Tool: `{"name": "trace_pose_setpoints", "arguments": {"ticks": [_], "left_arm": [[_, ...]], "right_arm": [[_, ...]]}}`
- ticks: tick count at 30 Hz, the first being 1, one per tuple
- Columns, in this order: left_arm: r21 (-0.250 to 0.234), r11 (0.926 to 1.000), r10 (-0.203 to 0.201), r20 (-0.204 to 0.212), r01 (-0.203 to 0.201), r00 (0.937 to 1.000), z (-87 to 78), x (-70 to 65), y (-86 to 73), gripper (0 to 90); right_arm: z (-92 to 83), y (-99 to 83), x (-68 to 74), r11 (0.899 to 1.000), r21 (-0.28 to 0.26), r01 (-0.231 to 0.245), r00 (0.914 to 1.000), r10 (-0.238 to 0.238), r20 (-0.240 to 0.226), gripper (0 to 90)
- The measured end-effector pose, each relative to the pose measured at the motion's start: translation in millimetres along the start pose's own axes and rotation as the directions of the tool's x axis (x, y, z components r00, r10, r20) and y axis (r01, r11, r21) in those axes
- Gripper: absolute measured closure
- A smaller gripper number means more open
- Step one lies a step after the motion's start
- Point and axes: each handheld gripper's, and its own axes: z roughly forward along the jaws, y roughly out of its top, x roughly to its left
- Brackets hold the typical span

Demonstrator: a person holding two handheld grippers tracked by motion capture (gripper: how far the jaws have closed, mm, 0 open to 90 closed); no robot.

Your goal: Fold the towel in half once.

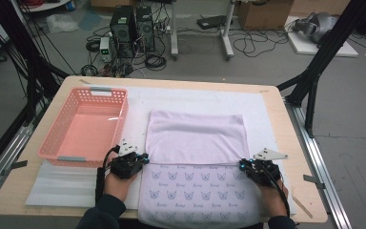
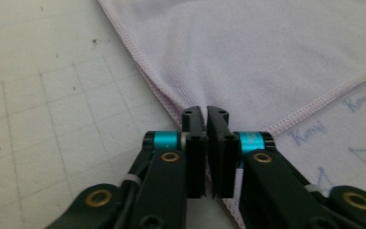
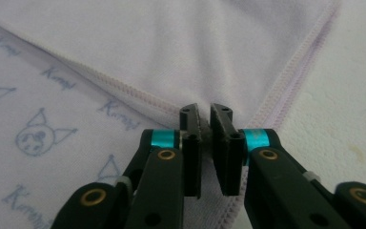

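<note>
A pale lilac rectangular cloth (image 1: 195, 157) printed with small cat faces lies flat at the centre and lower centre of the high view, on a white padded mat (image 1: 267, 102) that covers the light wooden worktop (image 1: 295, 157). The cloth's far part is folded back toward the person, so its plain reverse side shows in the upper half and the printed side shows in the lower half. The folded flap's edge runs level across the middle of the cloth.

The left tongs (image 1: 145, 157) sit at the left end of that flap edge. In the left gripper view, the left tongs (image 2: 206, 114) are pressed together, pinching the stitched corner of the flap.

The right tongs (image 1: 242, 163) sit at the right end of the same edge. In the right gripper view, the right tongs (image 3: 205, 112) are likewise pressed together on the flap's corner, where two hemmed edges meet.

A pink perforated plastic basket (image 1: 114, 98) stands at the left of the high view, just beside the cloth and apart from it.
</note>
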Motion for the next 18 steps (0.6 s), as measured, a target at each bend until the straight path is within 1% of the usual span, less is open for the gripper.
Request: {"name": "trace_pose_setpoints", "arguments": {"ticks": [1,4,6,7,8,9,11,13,14,15,17,18], "left_arm": [[-0.009,1.0000,-0.002,0.000,0.002,1.0000,-1.6,0.4,0.6,87.3],[-0.064,0.9978,-0.014,0.018,0.015,0.9998,-10.3,1.6,4.3,87.3],[-0.089,0.9958,-0.019,0.049,0.023,0.9986,-16.1,1.1,5.7,87.1],[-0.093,0.9952,-0.024,0.057,0.029,0.9981,-18.3,0.8,5.4,87.0],[-0.094,0.9951,-0.025,0.059,0.030,0.9979,-20.4,0.7,4.6,86.9],[-0.100,0.9942,-0.033,0.064,0.039,0.9974,-21.8,0.0,3.5,86.9],[-0.099,0.9939,-0.039,0.080,0.047,0.9961,-25.6,-0.3,1.4,87.0],[-0.110,0.9922,-0.049,0.091,0.059,0.9947,-30.1,-2.0,-1.0,87.0],[-0.114,0.9917,-0.050,0.092,0.061,0.9944,-33.0,-3.3,-2.3,87.0],[-0.116,0.9914,-0.049,0.095,0.060,0.9943,-36.1,-4.9,-3.5,87.0],[-0.116,0.9916,-0.044,0.102,0.056,0.9938,-42.8,-7.8,-7.0,87.0],[-0.119,0.9910,-0.048,0.104,0.060,0.9934,-46.0,-9.6,-9.2,87.0]], "right_arm": [[-0.5,-0.3,-0.2,1.000,-0.005,-0.003,1.0000,0.003,-0.006,84.1],[-3.8,-0.2,-0.4,1.000,-0.022,0.013,0.9999,-0.014,-0.007,84.6],[-8.4,-0.2,-1.9,0.999,-0.037,0.011,0.9999,-0.012,-0.010,84.6],[-11.1,-0.7,-2.1,0.999,-0.047,0.011,0.9999,-0.012,-0.013,84.6],[-13.7,-1.3,-2.1,0.999,-0.054,0.007,0.9998,-0.008,-0.021,84.6],[-16.4,-2.4,-1.8,0.998,-0.063,0.010,0.9994,-0.012,-0.032,84.6],[-21.7,-5.0,0.3,0.998,-0.063,0.018,0.9992,-0.020,-0.033,84.6],[-26.3,-6.6,2.2,0.998,-0.063,0.025,0.9989,-0.027,-0.039,84.4],[-28.3,-6.9,2.6,0.997,-0.070,0.030,0.9989,-0.032,-0.034,84.4],[-30.7,-7.4,3.8,0.997,-0.072,0.018,0.9991,-0.021,-0.036,84.3],[-35.1,-9.3,5.7,0.997,-0.081,0.011,0.9993,-0.014,-0.035,84.4],[-36.9,-10.7,6.6,0.996,-0.084,0.015,0.9992,-0.018,-0.036,84.4]]}}
